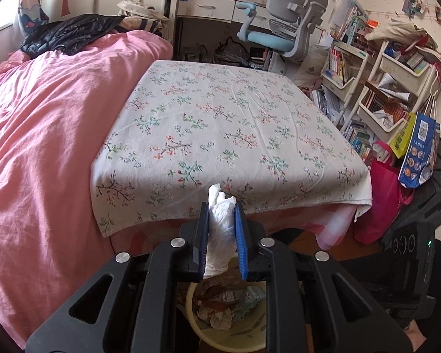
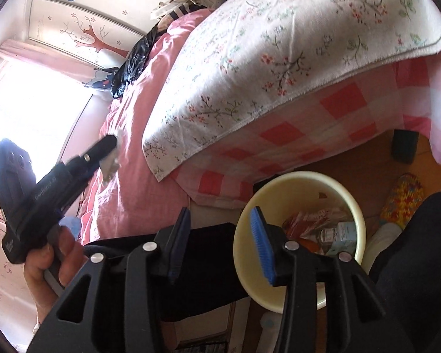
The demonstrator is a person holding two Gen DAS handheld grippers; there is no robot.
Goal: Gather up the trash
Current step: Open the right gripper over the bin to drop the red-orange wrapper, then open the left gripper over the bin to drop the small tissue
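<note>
Left gripper: jaws were pinched on a crumpled white tissue, held above the cream waste bin.
Right gripper: jaws were spread, nothing held.
Waste bin: wrappers were seen inside.

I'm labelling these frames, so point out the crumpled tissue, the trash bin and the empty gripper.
crumpled tissue [image 1: 222, 220], left wrist view, its middle between the pads.
trash bin [image 2: 305, 176], right wrist view, its far rim.
right gripper [image 2: 222, 247], right wrist view, gap between its open fingertips.
</note>
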